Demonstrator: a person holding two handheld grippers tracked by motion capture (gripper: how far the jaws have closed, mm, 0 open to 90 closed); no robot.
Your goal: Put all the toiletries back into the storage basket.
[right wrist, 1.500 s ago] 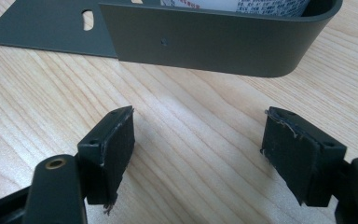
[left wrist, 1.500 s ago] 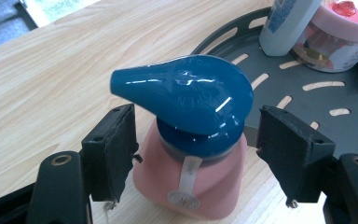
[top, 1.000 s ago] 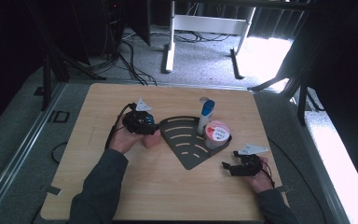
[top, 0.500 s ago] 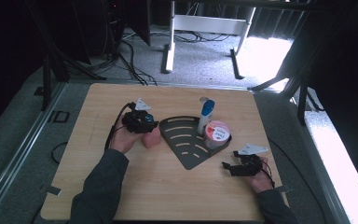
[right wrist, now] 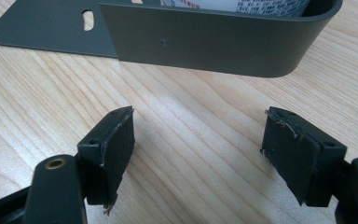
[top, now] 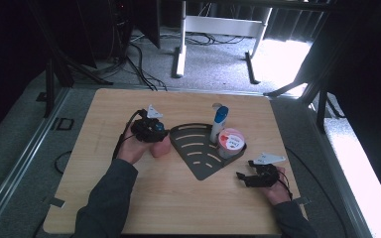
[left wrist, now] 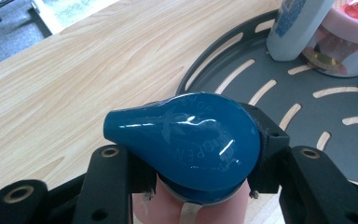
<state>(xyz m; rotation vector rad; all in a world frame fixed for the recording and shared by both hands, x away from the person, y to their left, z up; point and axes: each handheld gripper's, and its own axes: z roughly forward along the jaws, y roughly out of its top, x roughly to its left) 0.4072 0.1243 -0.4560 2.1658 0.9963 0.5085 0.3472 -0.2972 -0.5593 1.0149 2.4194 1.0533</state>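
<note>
I look down on a pale wooden table (top: 104, 198) with a dark fan-shaped slotted tray (top: 198, 153) near its middle. My left gripper (top: 155, 134) sits just left of that tray, and its jaws have just been closing around a pink bottle (top: 161, 148) with a glossy blue cap (left wrist: 186, 140). In the left gripper view the black pads press against both sides of the bottle just under the cap, so the bottle is gripped, standing upright on the wood beside the tray's edge. On the tray stand a white bottle with a blue top (top: 219, 124) and a pink tub (top: 230, 143), touching each other. My right gripper (top: 243, 177) rests low by the tray's near right corner, its jaws spread wide with only bare wood between them.
</note>
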